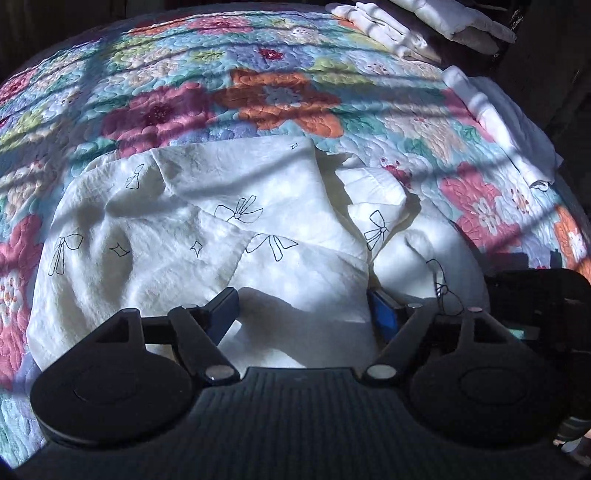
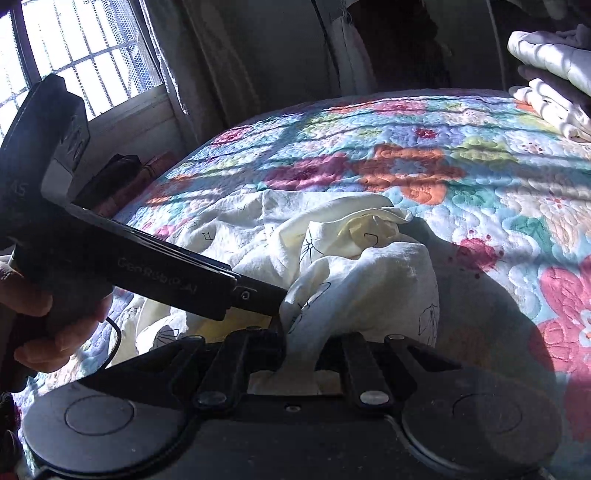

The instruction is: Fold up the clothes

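Gathering seems to be the step in hand: the garment [image 1: 192, 229], white with drawn bows, lies crumpled on the quilt [image 1: 258, 96] and no clean fold has yet been laid.

The left gripper [image 1: 303, 308] is seen with its fingers spread wide, and nothing is held between them; the cloth is spread flat under and just ahead of the tips, with a rumpled ridge to the right of the right finger.

The right gripper [image 2: 301, 343] is closed on a bunched corner of the garment [image 2: 354, 273], which is drawn up into a hump directly between and ahead of the fingers. How narrow the gap is cannot be judged exactly, since the cloth covers the tips.

In the right view the left gripper's body [image 2: 177, 280] is seen crossing from the left, its tip touching the same hump.

Folded whites [image 1: 373, 26] are stacked well ahead and to the right of the fingers.

A second hold is judged to be needed next: an edge near the left fingers should be pinched, so that the piece can be lifted, stretched between both grippers and flattened before folding.
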`<state>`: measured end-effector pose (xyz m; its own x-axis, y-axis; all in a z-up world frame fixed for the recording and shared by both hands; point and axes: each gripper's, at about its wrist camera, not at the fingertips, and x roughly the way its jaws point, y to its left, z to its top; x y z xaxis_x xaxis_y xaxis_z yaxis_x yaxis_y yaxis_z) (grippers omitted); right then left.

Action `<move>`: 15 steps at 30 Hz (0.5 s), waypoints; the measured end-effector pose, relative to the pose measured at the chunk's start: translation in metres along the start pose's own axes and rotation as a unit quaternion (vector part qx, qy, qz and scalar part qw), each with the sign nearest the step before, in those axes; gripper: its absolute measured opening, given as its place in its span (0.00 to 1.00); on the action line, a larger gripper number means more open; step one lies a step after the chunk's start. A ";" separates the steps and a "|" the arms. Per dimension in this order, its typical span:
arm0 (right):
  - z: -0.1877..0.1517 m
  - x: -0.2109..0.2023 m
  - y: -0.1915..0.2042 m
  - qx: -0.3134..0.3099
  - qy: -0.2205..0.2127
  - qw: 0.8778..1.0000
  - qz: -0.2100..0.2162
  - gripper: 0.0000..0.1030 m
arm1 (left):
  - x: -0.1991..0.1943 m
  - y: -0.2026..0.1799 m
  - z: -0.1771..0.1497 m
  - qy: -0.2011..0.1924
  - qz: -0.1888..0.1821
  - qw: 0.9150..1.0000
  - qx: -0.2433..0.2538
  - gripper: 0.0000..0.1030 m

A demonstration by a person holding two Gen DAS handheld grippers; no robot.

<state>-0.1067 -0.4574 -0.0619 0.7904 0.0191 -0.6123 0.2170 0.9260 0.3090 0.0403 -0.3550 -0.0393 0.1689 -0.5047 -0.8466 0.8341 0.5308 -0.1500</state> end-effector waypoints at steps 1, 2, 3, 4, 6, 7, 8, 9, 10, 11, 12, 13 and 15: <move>0.001 0.000 0.000 -0.001 0.002 1.000 0.001 0.14 | 0.001 0.000 -0.001 0.003 0.009 1.000 0.002 0.55; 0.001 0.000 0.001 -0.002 0.005 1.000 0.001 0.14 | 0.002 0.000 -0.002 0.007 0.018 1.000 0.003 0.30; 0.001 0.001 0.001 -0.003 0.009 1.000 0.000 0.14 | 0.004 0.000 -0.003 0.011 0.035 0.999 0.009 0.11; 0.002 0.001 0.001 -0.006 0.013 1.000 -0.002 0.14 | 0.004 0.000 -0.004 0.010 0.054 0.998 0.015 0.09; 0.002 0.001 0.002 -0.007 0.022 1.000 -0.003 0.20 | -0.002 0.005 -0.005 -0.007 0.062 0.998 0.000 0.06; 0.002 -0.001 0.001 -0.005 0.023 1.000 -0.009 0.29 | -0.006 0.008 -0.006 -0.017 0.062 0.998 -0.011 0.06; 0.002 -0.004 0.001 -0.004 0.021 1.000 -0.016 0.34 | -0.009 0.011 -0.007 -0.027 0.062 0.997 -0.022 0.06; 0.002 -0.006 0.001 -0.006 0.018 1.000 -0.023 0.43 | -0.012 0.015 -0.007 -0.036 0.064 0.997 -0.033 0.06; 0.002 -0.008 0.000 -0.007 0.018 0.999 -0.029 0.46 | -0.016 0.018 -0.007 -0.044 0.068 0.996 -0.041 0.06; 0.001 -0.009 -0.002 -0.005 0.021 0.999 -0.036 0.48 | -0.019 0.021 -0.007 -0.049 0.071 0.995 -0.047 0.06; 0.000 -0.008 -0.004 0.000 0.025 0.999 -0.042 0.49 | -0.022 0.024 -0.006 -0.052 0.073 0.995 -0.053 0.06; -0.001 -0.007 -0.006 0.006 0.031 0.998 -0.047 0.49 | -0.026 0.029 -0.006 -0.054 0.074 0.994 -0.061 0.06; -0.004 -0.004 -0.006 0.002 0.048 0.997 -0.053 0.34 | -0.033 0.041 -0.004 -0.058 0.076 0.992 -0.083 0.07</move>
<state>-0.1141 -0.4618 -0.0642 0.7054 -0.0421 -0.7076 0.2987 0.9229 0.2428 0.0669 -0.3138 -0.0199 0.3535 -0.4804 -0.8027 0.6986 0.7062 -0.1150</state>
